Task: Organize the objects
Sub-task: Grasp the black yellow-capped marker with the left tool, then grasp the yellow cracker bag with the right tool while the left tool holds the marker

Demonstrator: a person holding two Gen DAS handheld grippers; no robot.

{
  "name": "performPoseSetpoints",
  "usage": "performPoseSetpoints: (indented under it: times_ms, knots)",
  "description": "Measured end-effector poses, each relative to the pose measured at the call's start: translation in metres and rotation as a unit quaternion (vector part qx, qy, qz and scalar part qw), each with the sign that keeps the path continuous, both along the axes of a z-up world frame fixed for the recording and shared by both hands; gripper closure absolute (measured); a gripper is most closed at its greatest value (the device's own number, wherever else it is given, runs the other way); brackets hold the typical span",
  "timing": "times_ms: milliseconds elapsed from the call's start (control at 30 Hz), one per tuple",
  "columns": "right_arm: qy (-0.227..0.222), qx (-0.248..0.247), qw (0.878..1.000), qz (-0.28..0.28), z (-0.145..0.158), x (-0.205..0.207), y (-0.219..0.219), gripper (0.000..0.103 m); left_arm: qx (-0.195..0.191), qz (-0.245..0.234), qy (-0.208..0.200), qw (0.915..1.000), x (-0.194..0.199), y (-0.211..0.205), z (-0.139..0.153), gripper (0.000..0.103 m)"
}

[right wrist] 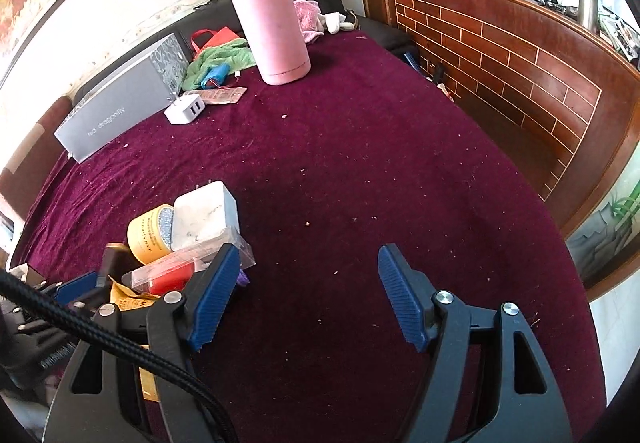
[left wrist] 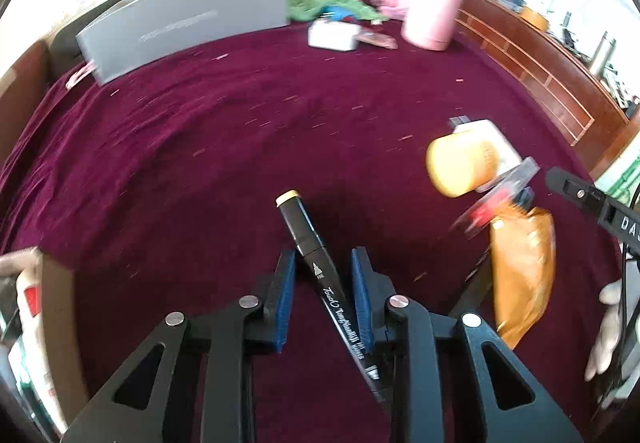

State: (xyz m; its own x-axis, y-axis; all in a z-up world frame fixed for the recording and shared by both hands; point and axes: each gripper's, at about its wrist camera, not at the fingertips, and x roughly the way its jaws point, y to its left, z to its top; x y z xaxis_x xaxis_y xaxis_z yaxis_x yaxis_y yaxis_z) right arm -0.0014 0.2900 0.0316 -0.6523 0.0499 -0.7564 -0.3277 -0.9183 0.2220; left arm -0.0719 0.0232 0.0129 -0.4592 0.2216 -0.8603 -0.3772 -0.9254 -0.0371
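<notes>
A black marker [left wrist: 316, 263] with a tan end cap lies slanted between the blue pads of my left gripper [left wrist: 323, 255]. The jaws stand narrow, and both pads seem to press on it. To its right lie a yellow jar [left wrist: 460, 167], a white charger block [left wrist: 492, 139], a clear case with a red item [left wrist: 500, 195] and an orange packet [left wrist: 524, 275]. My right gripper [right wrist: 309, 251] is open over bare maroon cloth with nothing between its fingers. Its left finger is beside the clear case [right wrist: 180, 269], the yellow jar [right wrist: 150, 233] and the white charger block [right wrist: 206, 213].
A pink flask [right wrist: 276, 31], a grey box [right wrist: 120, 107], a white USB adapter [right wrist: 186, 109] and a green cloth [right wrist: 220, 57] stand at the far side of the maroon cover [right wrist: 360, 163]. A wooden panel [right wrist: 500, 55] runs along the right. A carton [left wrist: 32, 323] is at lower left.
</notes>
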Motion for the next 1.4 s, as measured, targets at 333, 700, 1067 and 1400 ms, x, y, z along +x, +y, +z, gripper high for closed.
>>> performPoseSetpoints:
  times_ms: [333,700,1067,1400]
  knots:
    - [-0.012,-0.001,1.000,0.009,-0.006,-0.004,-0.004,0.032,-0.022,-0.026,0.027,0.9991,0.043,-0.010,-0.003,0.047]
    - [-0.007,-0.004,1.000,0.000,-0.007,-0.004,-0.001,0.032,-0.014,-0.002,0.029,0.9995,0.032,0.000,-0.012,0.002]
    - [-0.002,-0.003,1.000,0.002,-0.008,-0.003,-0.003,0.032,-0.011,-0.015,0.039,0.9991,0.053,0.002,-0.003,0.069]
    - [0.021,-0.004,1.000,0.011,-0.003,-0.002,-0.005,0.032,0.075,0.011,0.011,0.9970,0.075,-0.040,0.011,0.092]
